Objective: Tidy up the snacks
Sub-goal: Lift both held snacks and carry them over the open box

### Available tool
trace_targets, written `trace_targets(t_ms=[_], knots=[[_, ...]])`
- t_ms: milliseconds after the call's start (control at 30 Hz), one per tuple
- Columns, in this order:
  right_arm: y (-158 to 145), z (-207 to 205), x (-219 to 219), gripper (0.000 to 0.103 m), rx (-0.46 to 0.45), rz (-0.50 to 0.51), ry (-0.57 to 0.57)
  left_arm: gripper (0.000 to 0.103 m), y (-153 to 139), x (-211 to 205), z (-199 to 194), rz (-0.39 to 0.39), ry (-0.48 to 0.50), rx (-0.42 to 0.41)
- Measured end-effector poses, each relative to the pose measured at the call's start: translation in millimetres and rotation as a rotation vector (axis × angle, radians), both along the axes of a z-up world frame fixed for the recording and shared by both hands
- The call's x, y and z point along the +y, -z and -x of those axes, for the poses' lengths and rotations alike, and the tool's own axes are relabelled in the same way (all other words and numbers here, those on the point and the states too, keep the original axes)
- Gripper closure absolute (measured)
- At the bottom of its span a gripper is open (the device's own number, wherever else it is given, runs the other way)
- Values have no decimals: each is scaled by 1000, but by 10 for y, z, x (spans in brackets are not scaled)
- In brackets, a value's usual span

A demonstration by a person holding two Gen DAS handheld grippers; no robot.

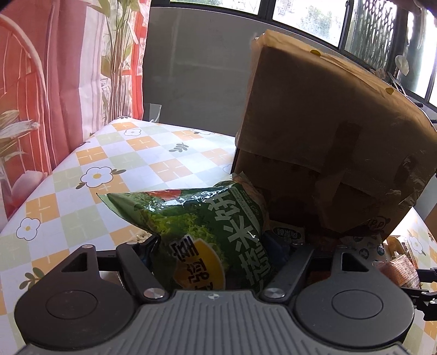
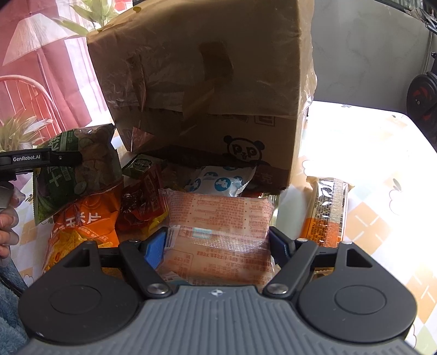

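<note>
L gripper: fingers closed in on green snack bag, bag sits between them and sticks out fwd/left, lifted above the tablecloth. Pads mostly hidden by the bag, but it's clamped. Same bag shows in R view with the L gripper arm across it.

R gripper: jaws roughly half open, blue pads on both sides of a clear-wrapped orange/pink pack. Pads touching or just beside the pack edges, can't tell if there's real squeeze. Pack lies flat, printed side up.

Just left of that pack: orange chip bag under the green one, red wrapped snacks beside it. Just behind: white pouch w/ blue print, small green packet. Right of the pack, apart from the pile: long orange/black pack on the cloth.

Behind everything: cardboard box, tilted, opening facing down/fwd over the pile, panda logo on lower flap, tape patches on the side. Same box in L view, right of the green bag.

Far: red curtain, window.
</note>
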State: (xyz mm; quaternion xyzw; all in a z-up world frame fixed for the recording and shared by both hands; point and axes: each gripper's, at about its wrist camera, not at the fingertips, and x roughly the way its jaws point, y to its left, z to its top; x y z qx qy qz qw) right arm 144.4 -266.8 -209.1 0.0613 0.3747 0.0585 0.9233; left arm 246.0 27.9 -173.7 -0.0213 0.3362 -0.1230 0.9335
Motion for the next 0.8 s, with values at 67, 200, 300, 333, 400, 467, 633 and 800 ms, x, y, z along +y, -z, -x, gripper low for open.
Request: trace_targets(t_ms=[67, 200, 300, 333, 400, 467, 633, 800], knots=[[-16, 20, -14, 25, -9, -3, 3, 26, -39, -19, 39, -30, 2, -13], [-68, 57, -16, 26, -31, -1, 6, 27, -131, -22, 111, -64, -6, -31], [-102, 66, -17, 26, -42, 1, 2, 28, -182, -10, 138, -68, -14, -33], [-107, 64, -16, 26, -42, 1, 0, 28, -201, -9, 145, -72, -18, -34], [-118, 65, -12, 26, -43, 1, -2, 28, -224, -6, 156, -77, -24, -36], [-125, 62, -14, 26, -44, 0, -2, 28, -243, -4, 162, -81, -30, -37], [-140, 78, -21, 26, -53, 1, 1, 28, -296, 17, 192, -72, -42, -52], [-242, 117, -31, 26, -91, 8, 0, 28, -431, 81, 272, -47, -52, -85]])
